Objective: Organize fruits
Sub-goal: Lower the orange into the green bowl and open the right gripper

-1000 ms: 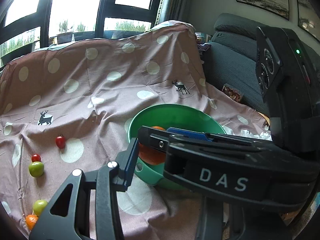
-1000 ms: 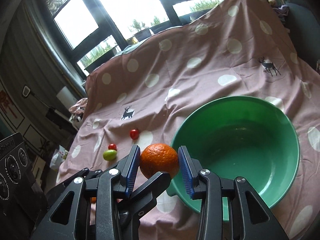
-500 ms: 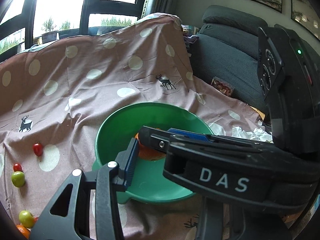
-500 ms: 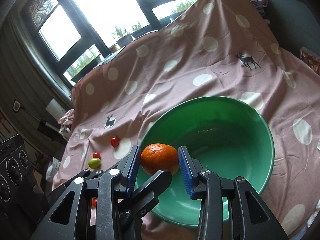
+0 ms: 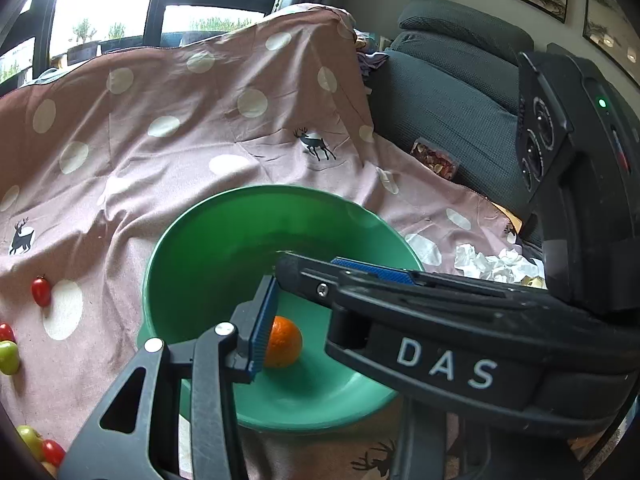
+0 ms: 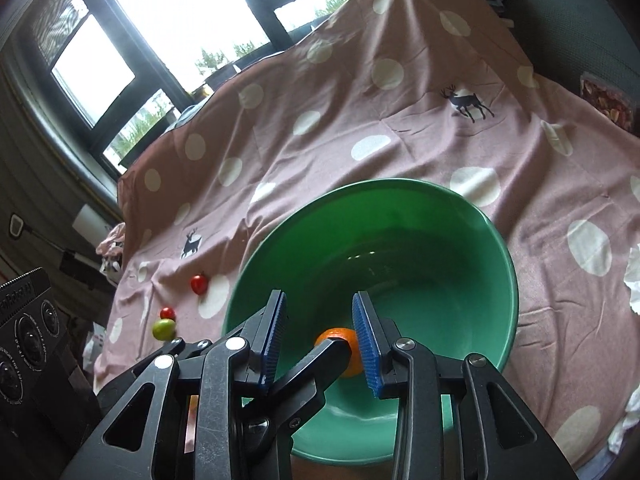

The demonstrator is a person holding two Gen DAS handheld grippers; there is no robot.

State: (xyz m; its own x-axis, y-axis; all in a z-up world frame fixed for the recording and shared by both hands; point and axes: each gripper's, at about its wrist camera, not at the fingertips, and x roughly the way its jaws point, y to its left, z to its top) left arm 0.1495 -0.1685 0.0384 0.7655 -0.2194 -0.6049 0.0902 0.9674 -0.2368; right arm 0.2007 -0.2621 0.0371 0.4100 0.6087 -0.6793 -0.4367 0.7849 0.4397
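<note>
One orange: the orange lies on the floor of the green bowl, free of both grippers, partly behind a pad in each view.
Right gripper: the right gripper hangs over the bowl's near side with its jaws partly apart. They have just been closing a little, and we see nothing clamped between the pads.
Left gripper: the left gripper shows only one finger, the other being hidden under the right one, so we cannot tell how wide it stands. We see nothing held in it.
Risk, crossed tools: we judge the two grippers, overlapping above the bowl, could knock each other or hook the rim when pulled away.
Risk, bowl: it sits on a soft, wrinkled spotted cloth, so a bump could tip or slide it.
Risk, loose fruit: round pieces may roll away when nudged.
Count, bowl: one.
Count, red tomatoes: three on the cloth.
Count, green fruits: two, plus a pale scrap at the edge that we cannot identify.
</note>
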